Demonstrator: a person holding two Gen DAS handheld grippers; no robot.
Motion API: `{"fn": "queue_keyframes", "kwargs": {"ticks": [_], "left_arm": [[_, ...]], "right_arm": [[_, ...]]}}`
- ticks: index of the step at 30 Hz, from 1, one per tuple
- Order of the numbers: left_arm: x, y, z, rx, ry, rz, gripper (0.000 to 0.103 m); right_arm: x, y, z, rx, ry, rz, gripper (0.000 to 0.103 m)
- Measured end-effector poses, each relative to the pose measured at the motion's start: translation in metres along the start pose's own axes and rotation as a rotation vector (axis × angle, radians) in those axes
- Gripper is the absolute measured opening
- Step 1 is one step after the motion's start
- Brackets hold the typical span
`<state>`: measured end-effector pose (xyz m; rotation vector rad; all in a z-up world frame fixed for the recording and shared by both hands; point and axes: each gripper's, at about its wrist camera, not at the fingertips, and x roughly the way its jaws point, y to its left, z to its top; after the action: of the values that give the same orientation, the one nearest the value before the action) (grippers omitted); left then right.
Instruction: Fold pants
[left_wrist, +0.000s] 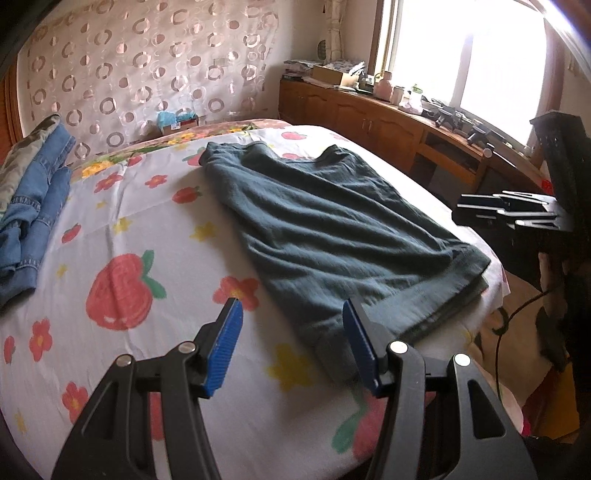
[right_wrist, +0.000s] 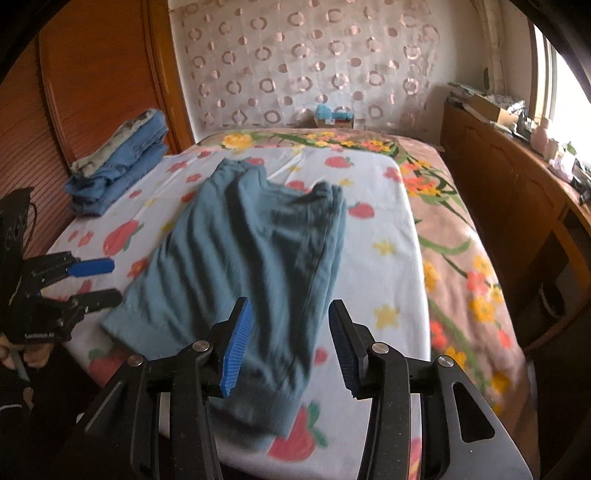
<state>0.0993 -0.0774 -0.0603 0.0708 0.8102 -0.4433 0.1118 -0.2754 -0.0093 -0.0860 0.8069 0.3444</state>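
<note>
Dark teal pants (left_wrist: 332, 229) lie flat on the flower-print bed sheet (left_wrist: 129, 229), folded lengthwise, waistband at the far end. My left gripper (left_wrist: 291, 310) hovers open over the near hem corner, its blue pads apart with nothing pressed between them. In the right wrist view the pants (right_wrist: 251, 258) stretch away from my right gripper (right_wrist: 291, 306), which is open above the near leg end. The left gripper (right_wrist: 107, 282) shows at the left bed edge there, and the right gripper (left_wrist: 460, 210) appears at the right edge of the left wrist view.
A stack of folded blue jeans (left_wrist: 33, 221) (right_wrist: 118, 162) sits at the far left by the wooden headboard (right_wrist: 92, 74). A long wooden cabinet (left_wrist: 369, 114) with clutter runs under the bright window on the right. A small box (left_wrist: 177, 120) rests beyond the bed.
</note>
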Motion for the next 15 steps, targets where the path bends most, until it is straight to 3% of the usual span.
{"fn": "queue_keyframes", "kwargs": {"ticks": [9, 15], "left_arm": [[-0.009, -0.003, -0.008, -0.018, -0.013, -0.027, 0.056], [-0.009, -0.011, -0.01, -0.01, -0.003, -0.093, 0.051]], "right_arm": [[-0.008, 0.004, -0.032, 0.049, 0.023, 0.024, 0.044], [-0.009, -0.004, -0.045, 0.1, 0.032, 0.034, 0.044]]}}
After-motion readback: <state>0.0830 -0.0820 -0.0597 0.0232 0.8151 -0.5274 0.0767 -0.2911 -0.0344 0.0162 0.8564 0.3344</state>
